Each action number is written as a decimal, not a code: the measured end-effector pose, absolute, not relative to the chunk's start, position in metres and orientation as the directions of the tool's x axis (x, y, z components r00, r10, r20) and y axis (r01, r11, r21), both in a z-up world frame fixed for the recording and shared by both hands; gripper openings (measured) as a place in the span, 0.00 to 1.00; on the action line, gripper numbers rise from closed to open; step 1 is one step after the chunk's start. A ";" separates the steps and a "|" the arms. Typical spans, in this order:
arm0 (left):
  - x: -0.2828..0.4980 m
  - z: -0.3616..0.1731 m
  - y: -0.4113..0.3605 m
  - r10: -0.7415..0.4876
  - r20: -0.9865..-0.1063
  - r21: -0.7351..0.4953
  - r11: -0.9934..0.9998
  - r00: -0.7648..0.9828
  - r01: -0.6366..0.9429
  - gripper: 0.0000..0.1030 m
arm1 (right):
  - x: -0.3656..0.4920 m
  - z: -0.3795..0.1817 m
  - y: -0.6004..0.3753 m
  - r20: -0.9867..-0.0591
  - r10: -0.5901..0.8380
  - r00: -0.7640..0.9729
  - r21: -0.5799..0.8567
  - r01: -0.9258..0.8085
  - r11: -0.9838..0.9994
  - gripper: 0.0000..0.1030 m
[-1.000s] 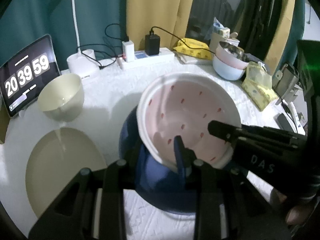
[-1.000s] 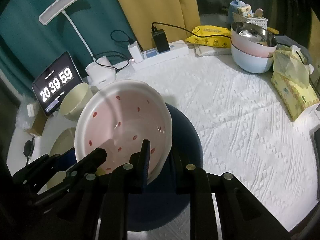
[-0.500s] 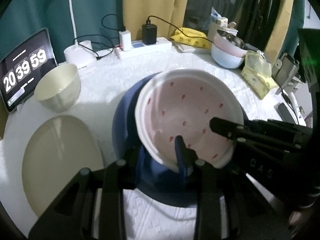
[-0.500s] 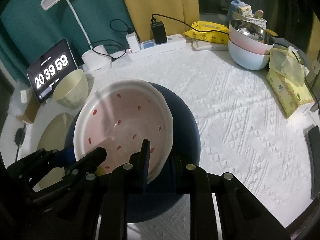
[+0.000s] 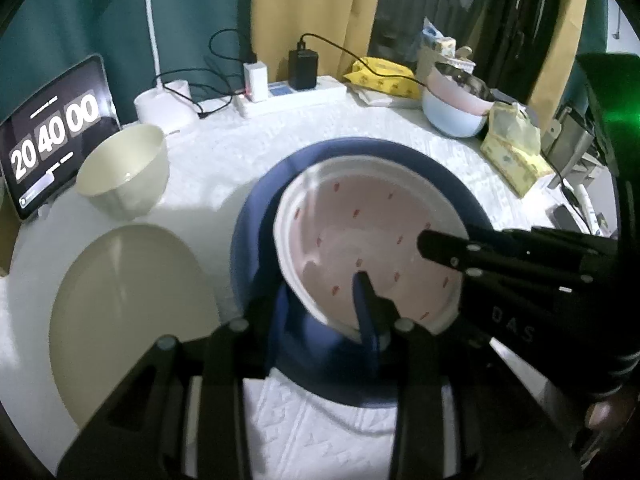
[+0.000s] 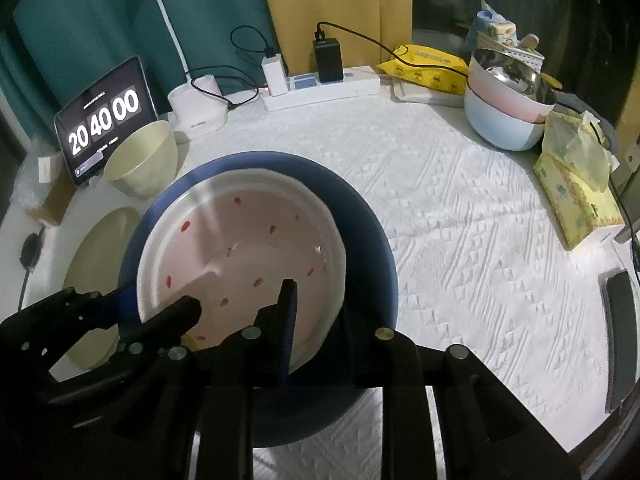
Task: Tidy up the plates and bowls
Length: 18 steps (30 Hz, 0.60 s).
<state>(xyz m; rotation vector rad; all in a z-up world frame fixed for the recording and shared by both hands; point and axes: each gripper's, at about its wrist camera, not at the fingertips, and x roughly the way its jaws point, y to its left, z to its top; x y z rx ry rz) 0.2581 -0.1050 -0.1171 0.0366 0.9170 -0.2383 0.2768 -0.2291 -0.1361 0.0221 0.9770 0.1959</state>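
Note:
A pink plate [image 5: 360,220] with red specks and a white rim lies inside a larger dark blue plate [image 5: 248,248] on the white cloth. My left gripper [image 5: 310,296] straddles the near rim with one finger inside the plate and one outside. Its jaws are opening, and the pads no longer look pressed on the rim. In the right wrist view my right gripper [image 6: 320,308] is shut on the pink plate [image 6: 248,248], one finger inside and one under the rim over the blue plate [image 6: 360,240]. The left gripper [image 6: 160,302] shows at the plate's left edge.
A cream plate [image 5: 120,300] lies at the left, with a cream bowl [image 5: 124,168] behind it. A tablet clock [image 5: 52,132], lamp base [image 5: 164,104] and power strip [image 5: 292,96] line the back. Stacked bowls [image 6: 504,120], a tissue pack [image 6: 572,196] and a phone [image 6: 620,332] stand at the right.
The pink plate has tipped down from a raised tilt and settled into the blue plate, whose rim now shows around it. Both grippers came down with it.

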 end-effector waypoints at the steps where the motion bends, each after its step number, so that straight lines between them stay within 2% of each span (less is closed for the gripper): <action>1: 0.258 -0.116 -0.104 -0.186 -0.788 -0.067 0.974 0.587 0.218 0.34 | 0.277 -0.136 -0.228 -0.821 0.173 0.544 0.103 -0.157 0.982 0.21; 8: 0.256 -0.109 -0.097 -0.185 -0.773 -0.060 0.974 0.607 0.220 0.35 | 0.278 -0.132 -0.225 -0.815 0.165 0.555 0.083 -0.169 0.982 0.28; 18: 0.256 -0.100 -0.087 -0.181 -0.757 -0.062 0.976 0.627 0.207 0.35 | 0.279 -0.117 -0.227 -0.797 0.163 0.582 0.080 -0.166 0.983 0.28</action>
